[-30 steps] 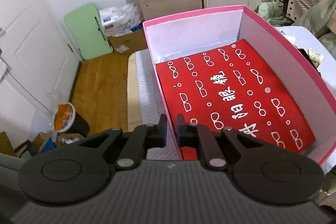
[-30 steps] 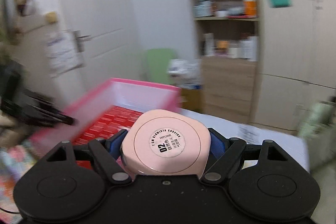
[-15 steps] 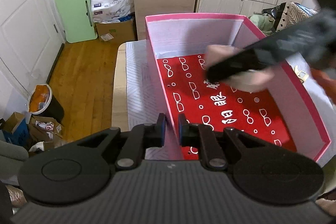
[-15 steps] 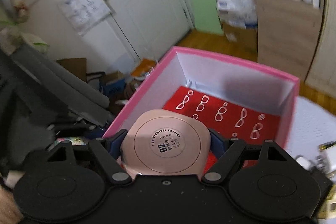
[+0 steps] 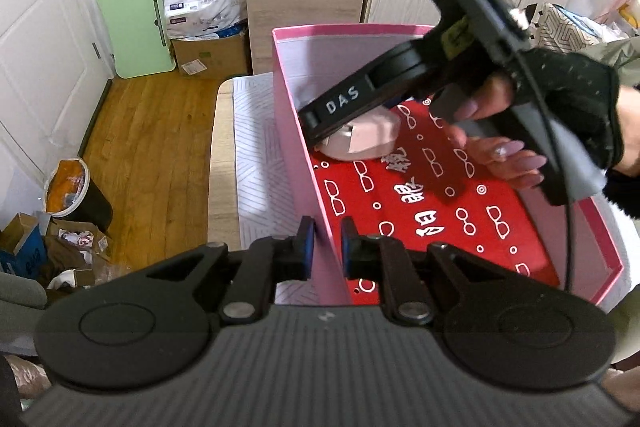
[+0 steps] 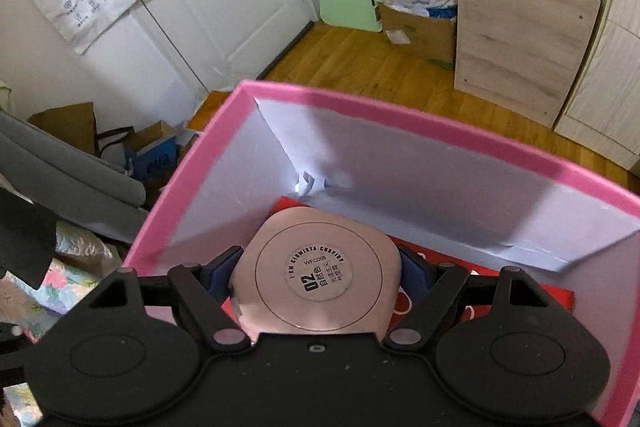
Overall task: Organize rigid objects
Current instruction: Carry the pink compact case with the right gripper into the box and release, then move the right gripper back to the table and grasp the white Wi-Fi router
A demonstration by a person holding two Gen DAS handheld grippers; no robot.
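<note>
The left tool is clamped on the near left wall of the pink box, its two pads pressed against the thin card from either side, holding the box steady. A second ago the box lay clear in front of it, nothing above the red lining. Now the right tool has swung in from the right and dropped into the box, so the carry is all but over and the setting-down is the step in hand.

The right tool stands wide, gripping the pink compact by its two sides. Half a second ago the compact hung over the box's left rim; now it sits low in the far left corner of the box, close to both white inner walls. The round label faces up at the camera, so the case is being lowered flat. What remains, by my reckoning, is to let it touch the lining and open the jaws.

The left wrist view shows what the right cannot: the gloved hand on the right tool's handle, the slant of that tool, and the compact near the lining, though whether it touches is hidden by the tool. The right wrist view alone shows the grip itself, the label, and a scrap of torn paper in the corner just beyond the compact.
</note>
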